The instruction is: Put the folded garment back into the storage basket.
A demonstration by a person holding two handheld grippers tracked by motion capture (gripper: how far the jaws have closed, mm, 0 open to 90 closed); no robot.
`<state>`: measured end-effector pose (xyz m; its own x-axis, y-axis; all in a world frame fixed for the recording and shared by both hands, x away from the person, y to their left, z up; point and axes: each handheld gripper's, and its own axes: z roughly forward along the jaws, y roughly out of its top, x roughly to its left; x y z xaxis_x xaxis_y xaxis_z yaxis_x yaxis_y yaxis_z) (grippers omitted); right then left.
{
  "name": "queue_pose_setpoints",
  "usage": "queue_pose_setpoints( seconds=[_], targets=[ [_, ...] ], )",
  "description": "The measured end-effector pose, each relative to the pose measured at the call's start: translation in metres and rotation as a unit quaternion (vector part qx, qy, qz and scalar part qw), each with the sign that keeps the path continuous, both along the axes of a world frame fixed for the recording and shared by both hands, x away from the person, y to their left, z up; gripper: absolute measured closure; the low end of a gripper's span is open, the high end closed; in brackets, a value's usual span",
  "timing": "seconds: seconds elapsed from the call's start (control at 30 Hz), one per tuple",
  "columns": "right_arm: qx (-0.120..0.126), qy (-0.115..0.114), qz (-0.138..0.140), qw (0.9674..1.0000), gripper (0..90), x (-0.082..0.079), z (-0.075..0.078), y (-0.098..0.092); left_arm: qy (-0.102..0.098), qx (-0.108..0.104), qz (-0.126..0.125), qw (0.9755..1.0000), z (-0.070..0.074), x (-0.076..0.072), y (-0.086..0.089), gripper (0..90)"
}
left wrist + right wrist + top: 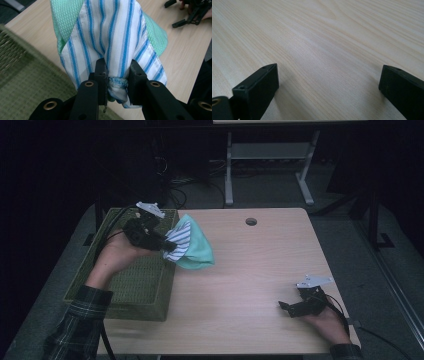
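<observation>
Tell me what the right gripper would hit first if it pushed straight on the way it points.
Probably nothing soon. The right gripper, jaws wide open, lies low on the table and points left across bare wood. The cloth in the left gripper hangs farther off and looks out of that line, though depth is unclear.

The left hand (117, 252) is lifted off the table, forearm in a plaid sleeve (80, 320) angling up from the near left. Its wrist is cocked so the left gripper (167, 245) points sideways toward the person's right, grey plate on top, cable trailing back under the arm. The jaws are pinched on a cloth (112, 37). The right hand (327, 320) lies low at the near right, and the right gripper (286, 307) points left with its jaws spread wide.
</observation>
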<state>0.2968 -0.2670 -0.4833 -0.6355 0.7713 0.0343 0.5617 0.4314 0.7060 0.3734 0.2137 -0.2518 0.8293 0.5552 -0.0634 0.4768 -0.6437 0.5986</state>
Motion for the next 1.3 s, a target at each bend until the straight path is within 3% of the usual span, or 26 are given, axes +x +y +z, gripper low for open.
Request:
queue_pose_setpoints(
  seconds=[0.27, 0.67, 0.9, 1.3],
  targets=[
    [0.0, 0.0, 0.0, 1.0, 2.5, 0.0, 0.0, 0.0, -0.008, -0.01, 0.044, 0.9989, 0.004, -0.002, 0.036, 72.8],
    [0.0, 0.0, 0.0, 1.0, 2.5, 0.0, 0.0, 0.0, -0.01, -0.012, 0.101, 0.9947, 0.002, -0.006, 0.083, 72.7],
    [0.0, 0.0, 0.0, 1.0, 2.5, 0.0, 0.0, 0.0, -0.001, -0.012, 0.13, 0.9914, -0.011, -0.007, 0.102, 72.7],
    [0.0, 0.0, 0.0, 1.0, 2.5, 0.0, 0.0, 0.0, 0.024, -0.008, 0.182, 0.9829, -0.046, -0.006, 0.135, 72.6]
  ],
)
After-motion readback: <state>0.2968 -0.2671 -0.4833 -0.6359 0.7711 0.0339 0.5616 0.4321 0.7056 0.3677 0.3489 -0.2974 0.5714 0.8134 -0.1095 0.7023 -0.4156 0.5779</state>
